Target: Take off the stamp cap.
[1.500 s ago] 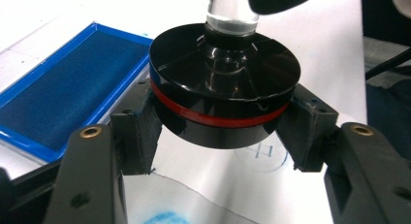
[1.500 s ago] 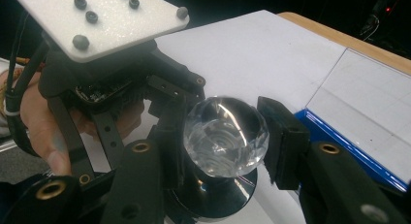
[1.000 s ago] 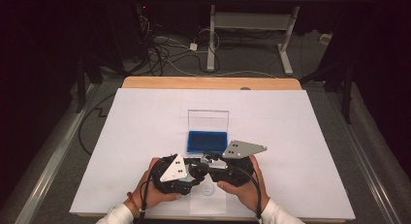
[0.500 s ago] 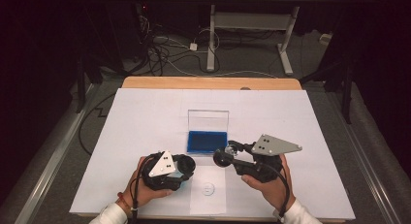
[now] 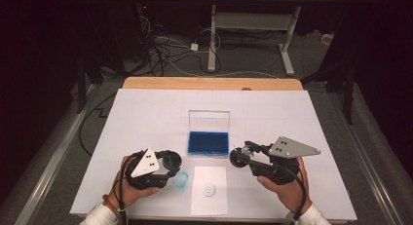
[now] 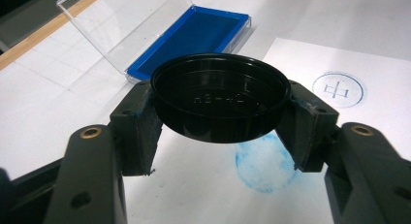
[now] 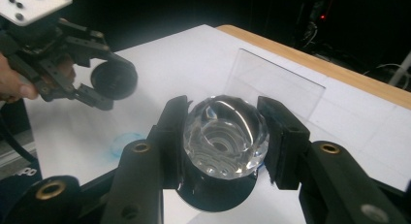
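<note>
holding the black cap (image 6: 220,95) across its rim in the left gripper (image 5: 171,162), jaws pinching it from both sides, hollow side up, near the front edge of the desk (image 5: 146,108), left of the paper (image 5: 209,200). holding the stamp (image 7: 225,132) by its clear faceted knob in the right gripper (image 5: 241,157), jaws pressed on the knob, black base away from the camera, right of the paper and just beside the ink pad (image 5: 208,142), open in the middle of the desk.

probably the step in hand: taking cap and stamp apart, then inking. to do it well:
- keep the right grip firm (smooth, rounded knob, so likely slippery).
- turn the stamp face level before lowering onto the blue pad, straight down, no sliding.
- park the cap away from the blue smudge (image 6: 264,163) and from the round print (image 6: 338,89) on the paper.

against one second ago: then both grippers close together above the paper, now well apart, one to each side of it. ink pad and paper unmoved.
</note>
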